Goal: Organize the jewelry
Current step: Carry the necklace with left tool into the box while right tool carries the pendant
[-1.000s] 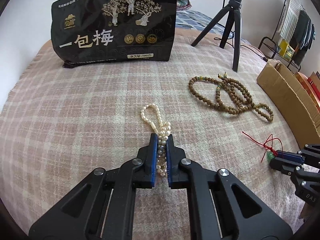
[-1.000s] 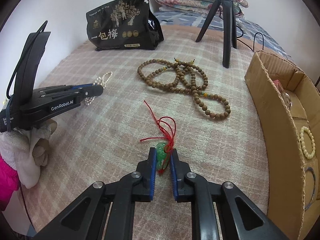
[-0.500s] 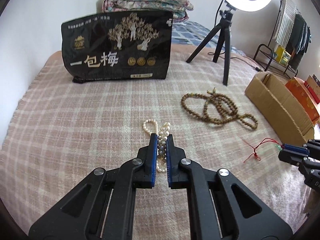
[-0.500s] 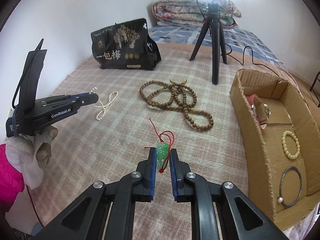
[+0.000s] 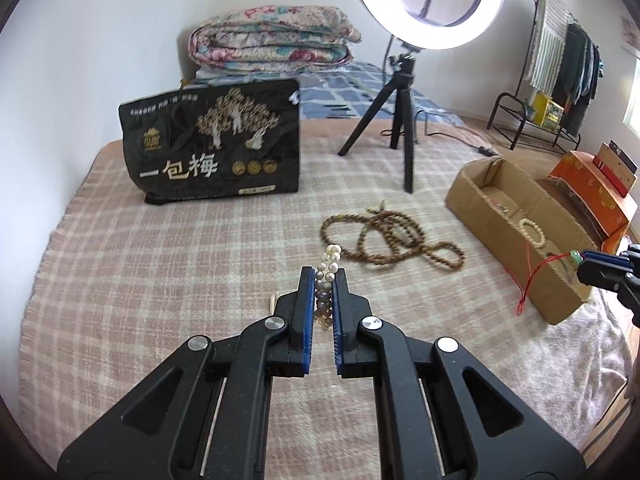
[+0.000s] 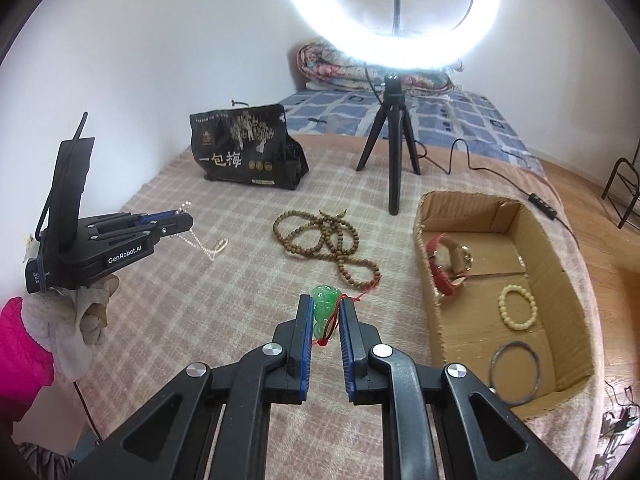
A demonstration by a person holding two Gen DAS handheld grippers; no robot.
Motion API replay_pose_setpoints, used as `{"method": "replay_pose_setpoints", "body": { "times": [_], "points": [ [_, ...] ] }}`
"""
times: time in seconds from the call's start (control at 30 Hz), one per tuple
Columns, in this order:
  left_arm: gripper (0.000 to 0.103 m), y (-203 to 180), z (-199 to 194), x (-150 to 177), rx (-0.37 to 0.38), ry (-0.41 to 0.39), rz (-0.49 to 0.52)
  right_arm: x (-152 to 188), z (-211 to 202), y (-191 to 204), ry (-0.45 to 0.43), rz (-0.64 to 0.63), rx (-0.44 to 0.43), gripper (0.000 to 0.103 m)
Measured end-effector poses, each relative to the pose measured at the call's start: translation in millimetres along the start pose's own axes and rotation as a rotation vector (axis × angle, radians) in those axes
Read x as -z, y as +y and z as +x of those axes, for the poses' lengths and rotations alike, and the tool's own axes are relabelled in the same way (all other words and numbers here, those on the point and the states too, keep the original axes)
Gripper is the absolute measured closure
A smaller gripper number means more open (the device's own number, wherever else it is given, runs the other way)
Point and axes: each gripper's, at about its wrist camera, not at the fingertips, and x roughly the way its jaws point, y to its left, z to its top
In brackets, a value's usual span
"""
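Left wrist view: my left claw (image 5: 323,276) clamps a knobbly white pearl strand (image 5: 327,280) above the plaid blanket (image 5: 160,280); my right claw (image 6: 326,304) pinches a glossy green jade pendant (image 6: 325,306), open cardboard box (image 6: 560,280) at two o'clock.

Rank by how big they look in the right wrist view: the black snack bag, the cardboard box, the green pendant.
1. cardboard box
2. black snack bag, though it sits farther away
3. green pendant, held in the right gripper

Glossy pearl strand (image 5: 329,266), matt wooden bead necklace (image 6: 326,240), rough corrugated cardboard box (image 6: 556,240), fuzzy plaid cloth blanket (image 5: 160,272).
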Motion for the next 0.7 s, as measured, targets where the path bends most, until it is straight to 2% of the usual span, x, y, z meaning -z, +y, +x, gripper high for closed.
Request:
{"method": "replay_pose_setpoints", "body": {
  "times": [0.3, 0.7],
  "points": [
    [0.097, -32.9, -20.4, -9.3, 0.046, -0.031, 0.023, 2.4, -40.8, -23.6, -0.044, 0.021, 0.052, 0.092],
    [0.097, -88.4, -20.0, -21.3, 0.128, -0.037, 0.066, 4.0, -70.9, -75.3, -0.080, 0.070, 0.125, 0.092]
  ]
}}
